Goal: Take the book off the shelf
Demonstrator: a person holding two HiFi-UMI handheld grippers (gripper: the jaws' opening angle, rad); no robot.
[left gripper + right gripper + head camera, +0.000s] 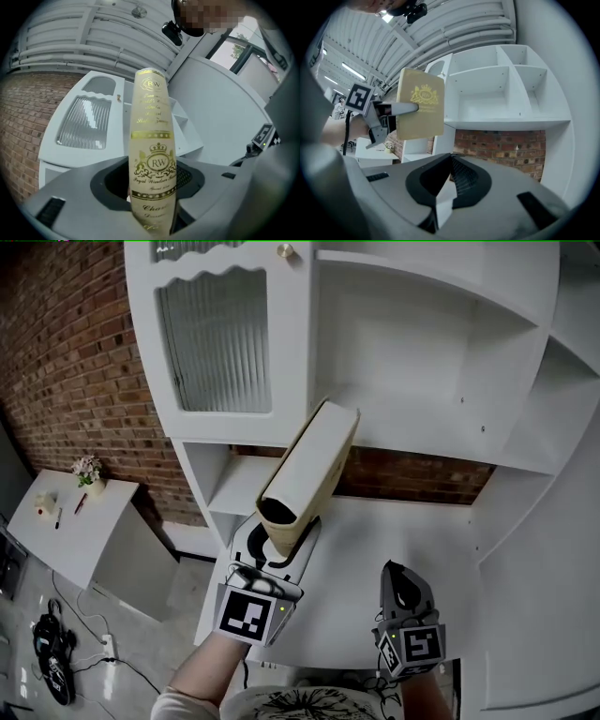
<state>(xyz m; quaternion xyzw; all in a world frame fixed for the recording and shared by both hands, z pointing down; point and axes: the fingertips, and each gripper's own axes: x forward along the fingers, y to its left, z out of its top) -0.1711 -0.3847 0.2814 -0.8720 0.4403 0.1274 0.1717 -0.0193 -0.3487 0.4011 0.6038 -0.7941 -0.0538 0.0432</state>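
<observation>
A cream book with gold lettering (309, 474) is held tilted in the air in front of the white shelf unit (422, 352), clear of its compartments. My left gripper (272, 549) is shut on the book's lower end. In the left gripper view the spine (152, 154) stands upright between the jaws of the left gripper (152, 206). The right gripper view shows the book's front cover (421, 105) with a gold crest, pinched by the left gripper (393, 110). My right gripper (405, 592) hangs low at the right over the counter, jaws together and empty, also visible as the right gripper (445, 187).
The shelf compartments (497, 93) are bare. A white counter (394, 531) runs below them before a brick back wall (412, 474). A cabinet door with ribbed glass (216, 343) is at upper left. A small white table with flowers (89, 470) stands at far left.
</observation>
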